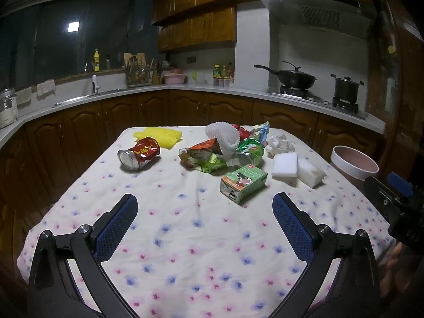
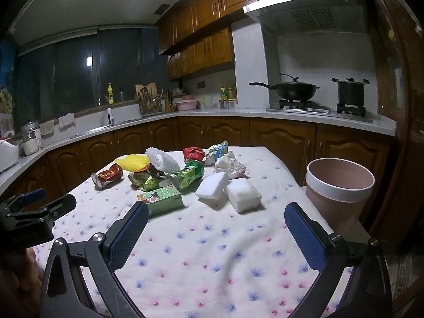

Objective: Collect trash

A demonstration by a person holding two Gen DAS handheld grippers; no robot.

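Note:
Trash lies on the floral tablecloth (image 1: 185, 238): a crushed red can (image 1: 140, 153), yellow foam net (image 1: 159, 135), white foam net (image 1: 225, 139), green wrappers (image 1: 209, 157), a green juice carton (image 1: 243, 182), crumpled tissue (image 1: 279, 143) and two white sponges (image 1: 296, 169). The carton (image 2: 163, 198) and sponges (image 2: 228, 192) also show in the right wrist view. A pink bin (image 2: 339, 185) stands off the table's right edge. My left gripper (image 1: 205, 206) is open and empty above the near cloth. My right gripper (image 2: 217, 217) is open and empty, short of the sponges.
Wooden cabinets and a counter (image 1: 185, 87) curve behind the table. A wok (image 1: 294, 76) and a pot (image 1: 345, 87) sit on the stove. The sink (image 1: 95, 90) is at back left. The other gripper's body (image 2: 31, 217) shows at left.

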